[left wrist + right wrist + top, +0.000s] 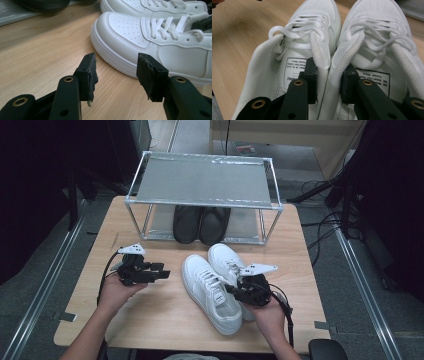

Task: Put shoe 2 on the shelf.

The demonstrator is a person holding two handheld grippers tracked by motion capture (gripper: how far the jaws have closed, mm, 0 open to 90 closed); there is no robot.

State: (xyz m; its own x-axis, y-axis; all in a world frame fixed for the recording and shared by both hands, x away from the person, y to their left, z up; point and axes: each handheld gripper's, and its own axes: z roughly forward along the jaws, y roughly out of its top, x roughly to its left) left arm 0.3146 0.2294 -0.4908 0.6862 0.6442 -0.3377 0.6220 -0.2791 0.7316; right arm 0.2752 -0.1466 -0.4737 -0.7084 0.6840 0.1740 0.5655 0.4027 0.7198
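Two white sneakers lie side by side on the wooden table (150,320), the nearer-left one (210,292) and the other (225,256) toes toward the rack. My right gripper (231,290) is at their heels. In the right gripper view its jaws (328,82) reach one into each shoe and pinch the two adjoining padded collars, left shoe (317,15) and right shoe (377,15). My left gripper (165,272) hovers left of the sneakers, open, with nothing between its jaws (116,75); the closer sneaker's toe (125,27) lies just beyond them.
A metal two-tier shoe rack (205,180) stands at the table's far side, with a pair of black shoes (200,224) on its lower shelf. Bare wood lies at the table's left and front. A dark chair part (327,349) sits at bottom right.
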